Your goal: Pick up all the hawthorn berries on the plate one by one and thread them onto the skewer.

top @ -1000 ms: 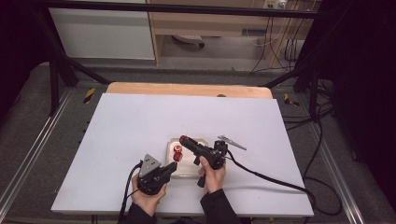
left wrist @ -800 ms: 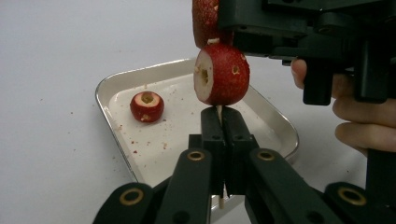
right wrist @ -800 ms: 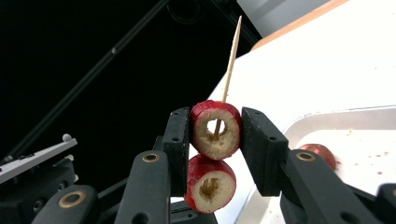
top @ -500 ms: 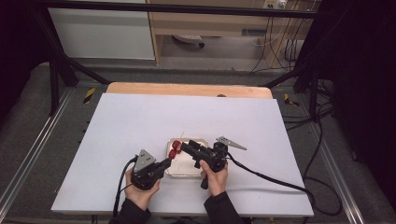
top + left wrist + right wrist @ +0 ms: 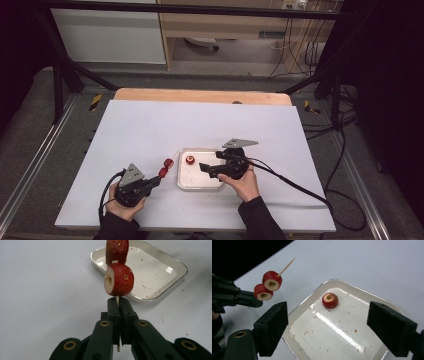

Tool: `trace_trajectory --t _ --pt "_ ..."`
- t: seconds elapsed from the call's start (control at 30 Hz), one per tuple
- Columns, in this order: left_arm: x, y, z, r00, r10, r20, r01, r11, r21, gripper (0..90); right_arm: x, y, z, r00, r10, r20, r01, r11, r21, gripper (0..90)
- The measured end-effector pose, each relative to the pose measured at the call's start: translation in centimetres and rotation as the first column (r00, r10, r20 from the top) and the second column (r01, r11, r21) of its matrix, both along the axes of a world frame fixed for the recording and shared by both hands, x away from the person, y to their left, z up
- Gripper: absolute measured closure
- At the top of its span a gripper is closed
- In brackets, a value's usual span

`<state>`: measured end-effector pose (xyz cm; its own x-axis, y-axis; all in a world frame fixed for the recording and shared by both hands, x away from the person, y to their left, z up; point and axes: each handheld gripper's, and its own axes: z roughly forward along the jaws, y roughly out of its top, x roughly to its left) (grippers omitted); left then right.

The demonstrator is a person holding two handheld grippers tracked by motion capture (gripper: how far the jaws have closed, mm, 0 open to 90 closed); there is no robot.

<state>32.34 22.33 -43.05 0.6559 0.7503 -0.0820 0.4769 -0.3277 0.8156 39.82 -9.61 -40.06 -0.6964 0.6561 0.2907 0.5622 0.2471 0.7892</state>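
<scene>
While we hold the left tool low over the white surface, its two black jaws are pressed together on a thin wooden skewer, which runs out between them and up through two red cored fruits. In the left tool's own view the nearer fruit sits just past the jaw tips, its pale cut face turned left, and the second fruit is threaded right behind it. From above, the skewered pair hangs just left of the shallow white tray, apart from its rim. Our right tool hovers over the tray with its jaws standing wide apart; they have just been opening, and nothing lies between them. In the right tool's view a third red fruit rests alone on the tray floor near its far corner, hollow core facing up, with small reddish crumbs scattered around it. In that view the skewer's bare pointed tip rises past the upper fruit, slanting up and to the right.
</scene>
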Motion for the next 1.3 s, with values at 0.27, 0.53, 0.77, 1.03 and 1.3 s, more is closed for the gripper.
trace_trajectory --t 0.27,0.53,0.77,1.03,1.3 --pt "0.3 0.9 -0.3 0.9996 -0.018 -0.022 0.019 0.999 0.039 88.3 3.0 3.9 1.1 0.989 0.126 -0.076 -0.144 0.939 -0.313 22.4" --pt "0.4 1.3 -0.5 0.9998 -0.01 -0.015 0.011 0.9977 0.067 88.3 5.7 6.7 0.8 0.9773 0.149 -0.151 -0.201 0.88 -0.43 30.8" --pt "0.5 1.3 -0.5 0.9999 -0.005 -0.016 0.006 0.9978 0.066 88.3 7.4 8.7 0.3 0.9639 0.177 -0.198 -0.253 0.843 -0.475 41.1" --pt "0.5 1.4 -0.6 0.9998 -0.008 -0.016 0.009 0.9977 0.067 88.3 8.6 10.1 -0.7 0.9475 0.179 -0.265 -0.292 0.82 -0.492 49.9" --pt "0.5 1.3 -0.6 0.9998 -0.007 -0.017 0.008 0.9978 0.066 88.3 9.2 10.2 -1.3 0.9391 0.165 -0.302 -0.3 0.822 -0.484 56.7"
